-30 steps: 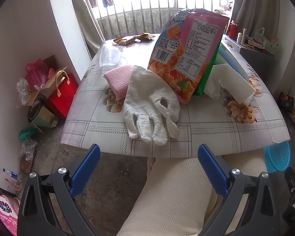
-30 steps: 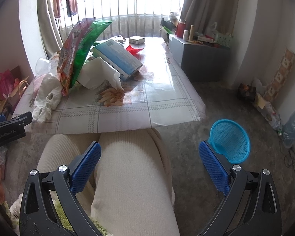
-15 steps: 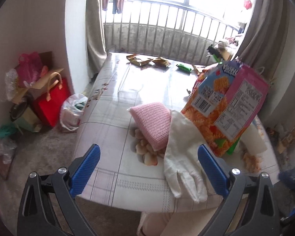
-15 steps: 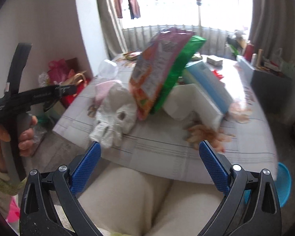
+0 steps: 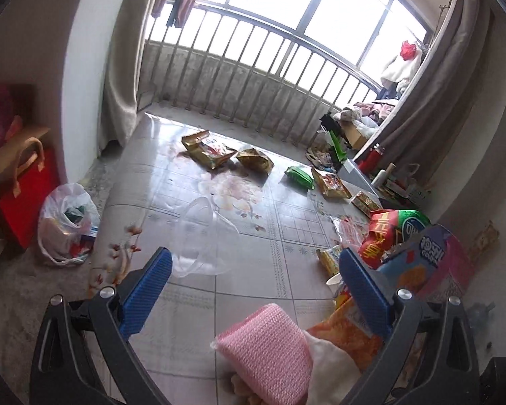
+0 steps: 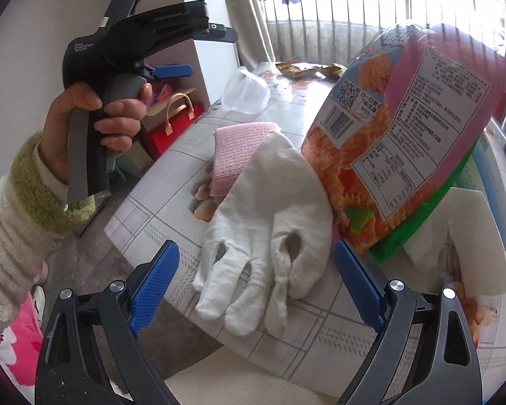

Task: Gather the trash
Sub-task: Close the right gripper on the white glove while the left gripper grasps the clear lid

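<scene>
My right gripper (image 6: 256,287) hangs with jaws spread wide and nothing between them, low at the near table (image 6: 320,337) edge, framing the white glove (image 6: 263,233); my left gripper (image 5: 253,290) is likewise wide open and empty, held higher over the table and looking down its length; just past its tips lies the clear bag (image 5: 202,236), and the pink cloth (image 5: 266,344) sits under its nose; the trash I am after is scattered well beyond, gold wrappers (image 5: 209,148) and a green wrapper (image 5: 298,176) near the far end, more packets along the right side; I judge the main risk on the right is the tall snack bag (image 6: 398,135), which leans above the glove and close to my right finger; a careless sweep there could tip it onto the glove or off the edge; closing on the glove by mistake would take something that may not be trash; on the left, the clear bag is thin and slack, so the pads may slip off it or drag it.
</scene>
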`<state>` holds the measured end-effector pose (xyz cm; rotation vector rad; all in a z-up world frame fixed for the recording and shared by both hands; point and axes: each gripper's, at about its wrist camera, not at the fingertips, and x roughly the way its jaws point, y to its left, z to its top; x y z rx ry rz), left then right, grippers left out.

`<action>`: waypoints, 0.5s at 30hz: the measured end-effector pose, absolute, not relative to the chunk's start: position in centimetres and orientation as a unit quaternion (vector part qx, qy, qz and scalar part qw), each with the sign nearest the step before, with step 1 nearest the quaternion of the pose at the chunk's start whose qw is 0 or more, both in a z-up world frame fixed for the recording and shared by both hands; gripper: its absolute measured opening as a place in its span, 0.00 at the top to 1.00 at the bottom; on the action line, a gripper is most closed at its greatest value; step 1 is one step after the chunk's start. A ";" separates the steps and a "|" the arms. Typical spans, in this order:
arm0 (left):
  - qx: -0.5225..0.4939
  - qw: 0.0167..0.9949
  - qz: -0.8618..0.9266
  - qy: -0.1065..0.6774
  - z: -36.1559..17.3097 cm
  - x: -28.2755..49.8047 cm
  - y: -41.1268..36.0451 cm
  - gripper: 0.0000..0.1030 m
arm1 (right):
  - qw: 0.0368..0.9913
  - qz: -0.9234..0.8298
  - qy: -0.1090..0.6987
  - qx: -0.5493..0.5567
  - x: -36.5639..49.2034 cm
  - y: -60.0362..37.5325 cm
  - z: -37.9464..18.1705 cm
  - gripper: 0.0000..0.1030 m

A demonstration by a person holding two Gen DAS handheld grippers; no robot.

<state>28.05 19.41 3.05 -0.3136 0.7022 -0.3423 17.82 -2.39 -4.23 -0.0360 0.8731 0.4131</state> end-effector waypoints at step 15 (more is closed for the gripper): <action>-0.188 0.879 -0.149 0.412 -2.3 32.9 21.0 0.81 | 0.872 0.183 0.449 -0.065 18.8 -1.3 -7.4 0.64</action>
